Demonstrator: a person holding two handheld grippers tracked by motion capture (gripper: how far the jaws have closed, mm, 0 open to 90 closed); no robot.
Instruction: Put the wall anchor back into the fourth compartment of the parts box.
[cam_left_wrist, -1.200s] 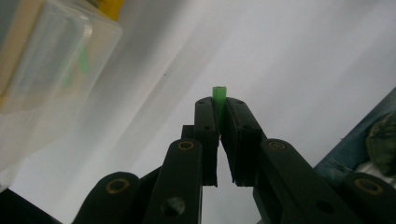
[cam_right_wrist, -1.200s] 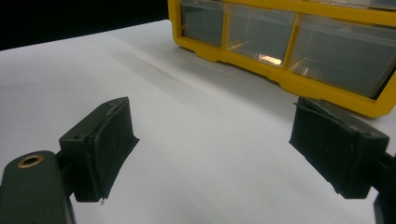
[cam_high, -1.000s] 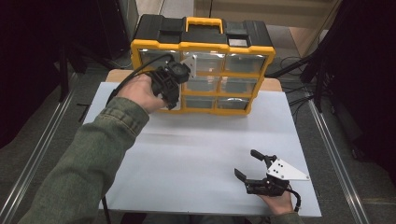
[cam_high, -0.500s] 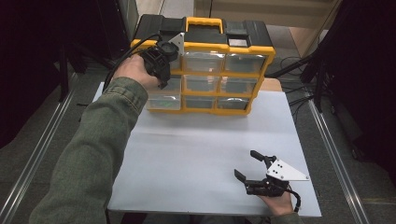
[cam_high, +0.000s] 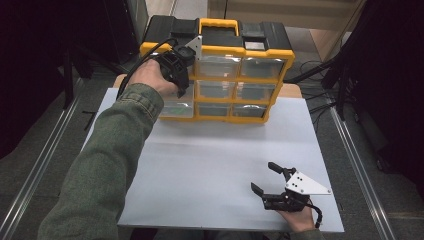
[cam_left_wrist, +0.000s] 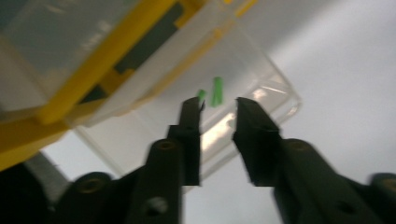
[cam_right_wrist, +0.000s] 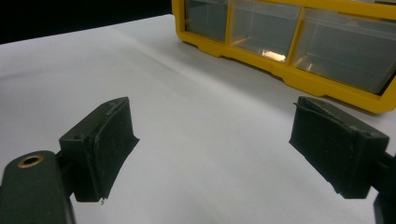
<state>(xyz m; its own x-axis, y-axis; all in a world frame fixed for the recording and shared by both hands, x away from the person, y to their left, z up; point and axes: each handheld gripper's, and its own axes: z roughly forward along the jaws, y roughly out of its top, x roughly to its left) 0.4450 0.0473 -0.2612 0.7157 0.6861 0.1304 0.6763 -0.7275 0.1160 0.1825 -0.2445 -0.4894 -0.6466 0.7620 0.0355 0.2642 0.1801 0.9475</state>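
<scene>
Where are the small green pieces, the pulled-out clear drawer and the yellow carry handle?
green pieces (cam_left_wrist: 217, 91), left gripper view, the longer piece.
clear drawer (cam_left_wrist: 275, 91), left gripper view, its front corner.
yellow carry handle (cam_high: 219, 22), high view, its top bar.

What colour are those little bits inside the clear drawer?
Green bits, clearest in the left gripper view.

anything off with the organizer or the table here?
One clear drawer at the bottom left of the yellow organizer sits pulled out past the others, with small green pieces inside. The left gripper hangs above it. Nothing spilled or damaged.
</scene>
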